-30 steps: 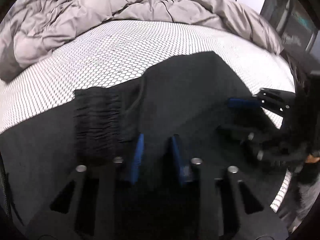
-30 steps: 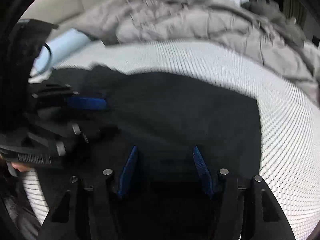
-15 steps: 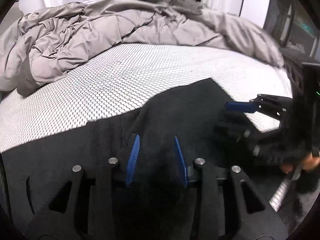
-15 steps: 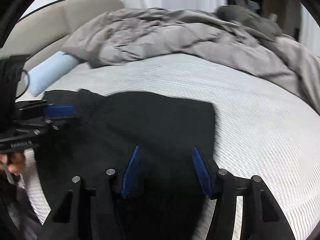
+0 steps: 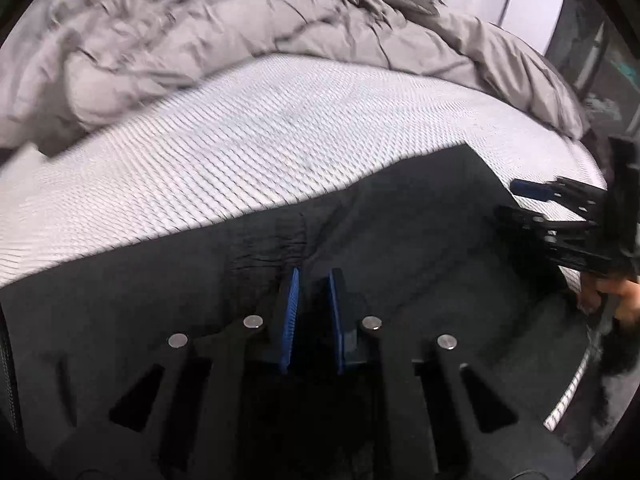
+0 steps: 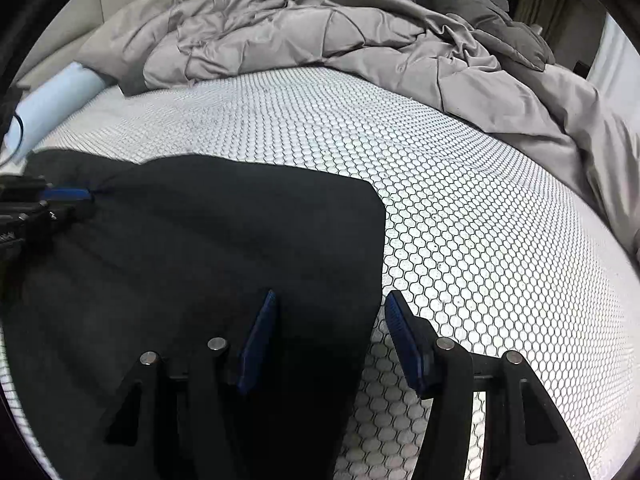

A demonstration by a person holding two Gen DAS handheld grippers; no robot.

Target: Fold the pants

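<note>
Black pants (image 5: 420,240) lie spread on the honeycomb-patterned mattress (image 5: 240,152), with a gathered waistband (image 5: 272,248) just ahead of my left gripper (image 5: 313,280). That gripper's jaws are closing, narrow, with dark pants cloth pinched between the blue pads. In the right wrist view the pants (image 6: 220,240) pucker toward the left gripper (image 6: 76,200) at the far left. My right gripper (image 6: 330,312) stands open astride the pants' right edge, its pads not pressing. In the left wrist view the right gripper (image 5: 520,200) is at the far right.
A crumpled grey duvet (image 6: 320,28) is heaped along the far side of the mattress (image 6: 480,220). A pale blue roll (image 6: 56,96) lies at the left and a dark pillow (image 6: 480,12) at the back right. A person's hand (image 5: 624,300) holds the right gripper.
The left jaws widened a little, then narrowed on the cloth, and the waistband sits close ahead again. The right gripper slid right, from over the pants to their right edge, still open.
</note>
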